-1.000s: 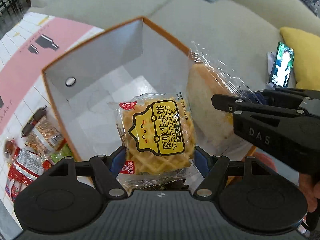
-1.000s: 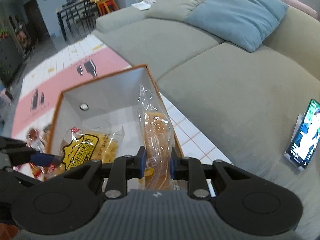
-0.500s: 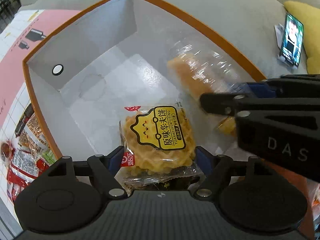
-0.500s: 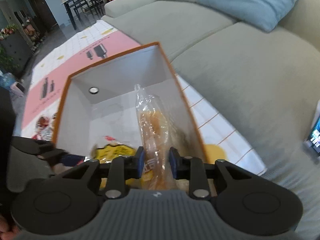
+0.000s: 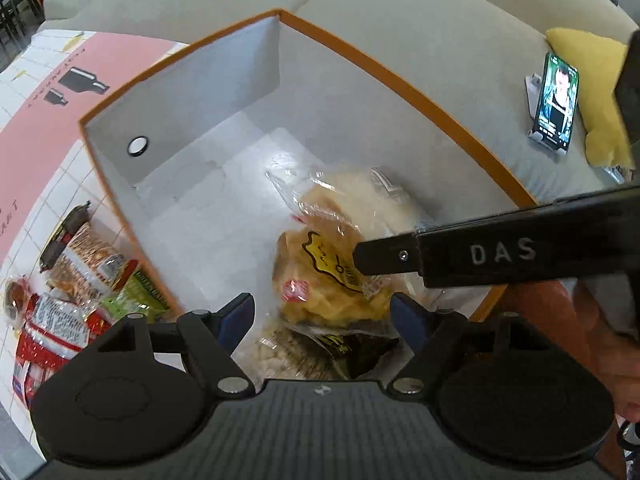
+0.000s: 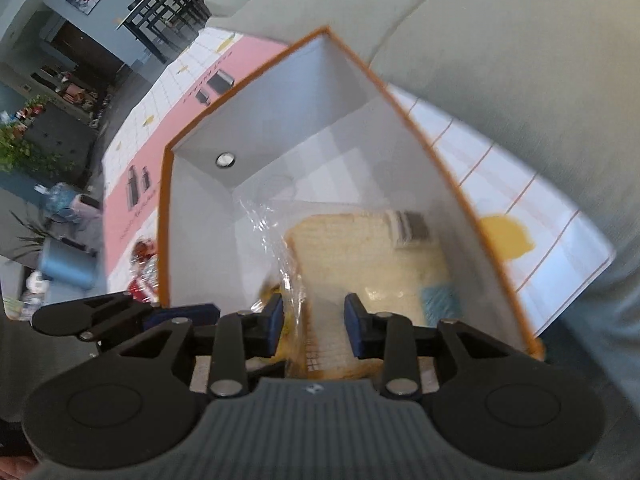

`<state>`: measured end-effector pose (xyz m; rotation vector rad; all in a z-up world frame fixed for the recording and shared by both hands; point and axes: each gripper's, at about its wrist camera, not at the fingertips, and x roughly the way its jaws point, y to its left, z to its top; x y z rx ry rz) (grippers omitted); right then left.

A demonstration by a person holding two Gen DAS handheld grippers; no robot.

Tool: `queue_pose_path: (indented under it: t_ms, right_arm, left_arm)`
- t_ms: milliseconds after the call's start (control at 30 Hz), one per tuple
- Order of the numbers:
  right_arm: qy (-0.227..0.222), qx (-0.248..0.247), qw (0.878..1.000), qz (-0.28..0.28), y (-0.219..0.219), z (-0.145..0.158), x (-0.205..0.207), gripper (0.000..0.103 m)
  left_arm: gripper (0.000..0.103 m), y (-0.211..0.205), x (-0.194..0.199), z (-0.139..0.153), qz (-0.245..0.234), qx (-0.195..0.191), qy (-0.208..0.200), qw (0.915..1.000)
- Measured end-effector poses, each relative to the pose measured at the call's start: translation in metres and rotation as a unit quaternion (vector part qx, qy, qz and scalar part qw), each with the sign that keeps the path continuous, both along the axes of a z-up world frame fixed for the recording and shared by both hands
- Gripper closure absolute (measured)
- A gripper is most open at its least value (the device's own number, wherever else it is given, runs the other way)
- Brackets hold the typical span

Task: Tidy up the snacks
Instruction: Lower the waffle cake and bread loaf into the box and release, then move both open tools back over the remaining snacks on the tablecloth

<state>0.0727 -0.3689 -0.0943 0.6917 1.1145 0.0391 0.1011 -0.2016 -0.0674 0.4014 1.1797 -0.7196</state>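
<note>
Table (image 5: 24, 92), pink-and-white tiled cover, carries orange-rimmed box (image 5: 400, 84). Loose snack packets (image 5: 76, 280) lie directly on it, just beside the box's left wall. Grey sofa (image 5: 460, 40) borders far side.

Left wrist cam: close above orange-rimmed box (image 5: 404, 88), looking steeply down into it, sofa (image 5: 420, 24) beyond. Right wrist cam: same box (image 6: 424, 136) from its near end, close, tilted down. Shared: box interior, bagged bread (image 5: 360, 196) (image 6: 360, 248), sofa.

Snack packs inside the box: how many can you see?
3, maybe more hidden beneath: the waffle pack near the front, the bread pack partly under it, against the right wall, and a dark packet nearest the left gripper.
</note>
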Motion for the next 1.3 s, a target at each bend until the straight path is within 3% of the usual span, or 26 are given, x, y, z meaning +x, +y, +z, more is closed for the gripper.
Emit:
queue_pose_path:
  t_ms: [200,433,567,733,867,1067,1300]
  right_arm:
    - [0.022,-0.017,1.000,-0.004,0.010,0.002,0.003,0.071]
    - [0.008,-0.058,0.998,0.016,0.025,0.015,0.004,0.072]
    - [0.035,-0.066,0.997,0.010,0.028,-0.001,0.009,0.087]
    - [0.046,-0.081,0.996,0.009,0.032,-0.012,0.009,0.087]
    - [0.049,-0.108,0.993,0.016,0.043,-0.004,0.010,0.083]
    - [0.001,-0.155,0.988,0.025,0.068,0.031,-0.009,0.082]
    - [-0.109,-0.198,0.973,0.035,0.120,0.077,-0.040,0.063]
  left_arm:
    - [0.016,0.030,-0.003,0.022,0.020,-0.047,0.008,0.9987]
    - [0.016,0.065,-0.010,0.053,0.076,-0.078,-0.022,0.9938]
    - [0.016,0.086,-0.007,0.059,0.110,-0.078,-0.024,0.9906]
    - [0.016,0.108,-0.006,0.061,0.143,-0.067,-0.035,0.9869]
    - [0.016,0.124,-0.012,0.062,0.160,-0.067,-0.041,0.9839]
    - [0.018,0.147,-0.019,0.067,0.185,-0.073,-0.057,0.9784]
    - [0.020,0.173,-0.033,0.075,0.221,-0.044,-0.127,0.9659]
